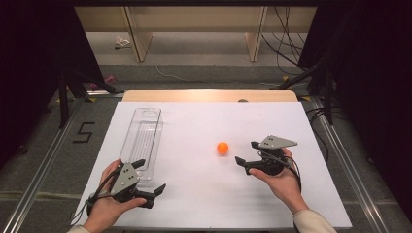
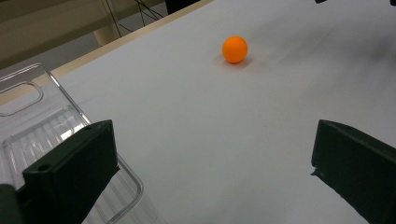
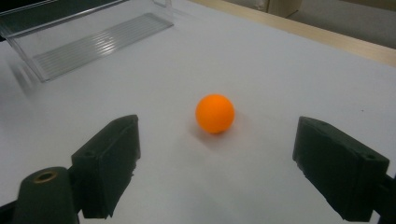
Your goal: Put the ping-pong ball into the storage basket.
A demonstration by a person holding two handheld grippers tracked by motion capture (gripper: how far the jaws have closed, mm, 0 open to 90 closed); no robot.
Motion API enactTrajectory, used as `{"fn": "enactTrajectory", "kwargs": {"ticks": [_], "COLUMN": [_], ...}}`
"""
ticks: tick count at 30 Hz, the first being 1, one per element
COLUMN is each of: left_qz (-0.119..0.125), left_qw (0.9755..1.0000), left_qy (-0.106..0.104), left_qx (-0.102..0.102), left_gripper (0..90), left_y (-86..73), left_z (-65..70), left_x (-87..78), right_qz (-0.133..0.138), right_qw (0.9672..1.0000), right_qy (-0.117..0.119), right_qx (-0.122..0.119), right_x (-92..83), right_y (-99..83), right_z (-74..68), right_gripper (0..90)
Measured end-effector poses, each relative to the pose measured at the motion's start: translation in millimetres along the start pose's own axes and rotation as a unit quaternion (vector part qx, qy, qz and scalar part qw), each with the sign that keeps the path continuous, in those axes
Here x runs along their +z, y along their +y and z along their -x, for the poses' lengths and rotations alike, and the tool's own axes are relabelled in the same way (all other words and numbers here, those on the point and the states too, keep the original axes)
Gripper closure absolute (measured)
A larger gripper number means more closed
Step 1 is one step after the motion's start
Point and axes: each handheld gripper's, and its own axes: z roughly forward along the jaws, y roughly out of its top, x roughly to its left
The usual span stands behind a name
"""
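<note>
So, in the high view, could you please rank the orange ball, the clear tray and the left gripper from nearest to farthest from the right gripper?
1. Orange ball, just to the right gripper's left.
2. Left gripper, near the table's front left.
3. Clear tray, far left; too close to the left gripper to rank firmly.

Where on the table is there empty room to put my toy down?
The far right corner of the table, beyond the orange ball, is bare. So is the near middle between the left gripper and right gripper. The clear tray crowds the left.

Small orange ball (image 1: pixel 222 148) (smooth, round) rests on the white table, mid-right.
</note>
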Motion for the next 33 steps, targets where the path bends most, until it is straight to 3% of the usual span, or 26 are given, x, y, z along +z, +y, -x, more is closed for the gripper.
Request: {"fn": "enactTrajectory", "kwargs": {"ticks": [22,33], "left_qz": [0.005,0.004], "left_qw": [1.0000,1.0000], "left_qy": [0.002,0.002], "left_qx": [0.002,0.003], "left_gripper": [0.0,0.0], "left_y": [0.0,0.3], "left_z": [-0.4,-0.4], "left_x": [-2.8,-2.4], "right_qz": [-0.036,-0.041], "right_qw": [0.9991,0.9990], "right_qy": [0.013,0.011], "right_qx": [-0.015,-0.012], "right_x": [49.8,61.4], "right_y": [13.0,16.5], "right_z": [-3.2,-3.1], "right_gripper": [15.9,15.9]}}
